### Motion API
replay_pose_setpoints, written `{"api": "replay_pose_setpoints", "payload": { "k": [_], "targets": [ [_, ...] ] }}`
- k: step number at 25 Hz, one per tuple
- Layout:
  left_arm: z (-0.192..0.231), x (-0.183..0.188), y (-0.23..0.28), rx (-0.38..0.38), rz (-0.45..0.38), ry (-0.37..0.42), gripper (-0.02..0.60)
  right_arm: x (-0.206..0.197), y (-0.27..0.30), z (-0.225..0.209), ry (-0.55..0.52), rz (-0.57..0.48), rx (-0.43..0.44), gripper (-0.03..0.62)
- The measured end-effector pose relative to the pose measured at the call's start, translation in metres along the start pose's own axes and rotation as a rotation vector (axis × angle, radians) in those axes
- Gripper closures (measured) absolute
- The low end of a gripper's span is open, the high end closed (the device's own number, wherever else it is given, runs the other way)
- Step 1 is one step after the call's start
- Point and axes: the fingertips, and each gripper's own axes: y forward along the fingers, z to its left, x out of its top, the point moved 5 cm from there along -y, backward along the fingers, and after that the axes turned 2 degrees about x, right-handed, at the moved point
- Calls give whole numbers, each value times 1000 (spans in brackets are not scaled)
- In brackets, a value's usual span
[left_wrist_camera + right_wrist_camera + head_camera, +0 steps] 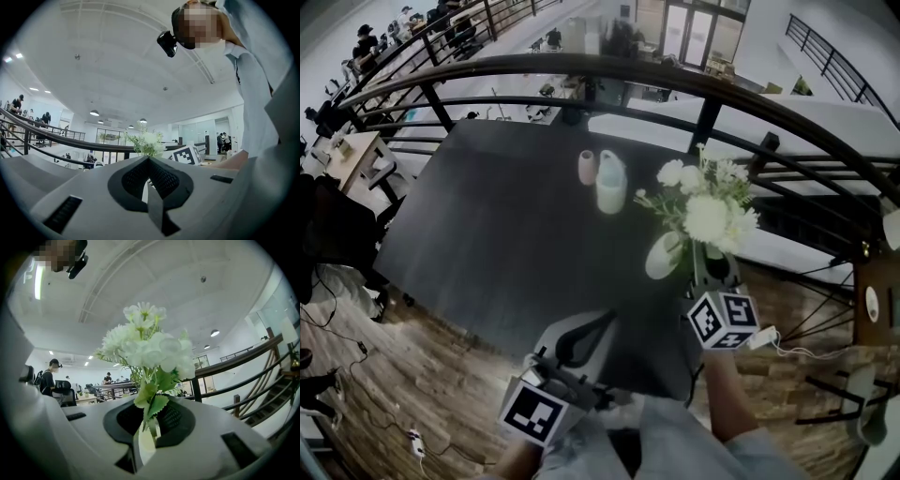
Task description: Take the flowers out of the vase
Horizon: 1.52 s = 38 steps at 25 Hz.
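Flowers [150, 348] stand upright, blooms up, in right gripper [148, 426]

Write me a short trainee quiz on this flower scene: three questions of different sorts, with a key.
1. True or false: the right claw is shut on the stems of the flowers.
2. How many small vases stand side by side on the table, apart from the flowers? A one, B two, C four.
3. Fill in: the left claw holds ___.

Key
1. True.
2. B: the pink vase and the pale vase.
3. Nothing; its jaws are together.
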Motion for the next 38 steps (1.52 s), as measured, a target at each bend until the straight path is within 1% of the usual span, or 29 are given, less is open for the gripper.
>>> {"api": "replay_pose_setpoints", "payload": {
  "k": [13, 21, 26, 33, 38],
  "targets": [
    [1, 4, -4, -30, -27, 13, 583, 22, -6, 11, -14, -58, 4, 540],
    [-6, 9, 1, -43, -35, 14, 583, 45, -19, 9, -9, -93, 9, 540],
    [-8, 10, 0, -52, -44, 14, 583, 59, -29, 18, -25, -121, 24, 540],
    [-6, 7, -2, -60, -40, 8, 583, 69, -33, 38, -23, -135, 71, 541],
    [0, 9, -5, -50, -51, 11, 583, 70, -33, 54, -50, -129, 113, 540]
  ]
}}
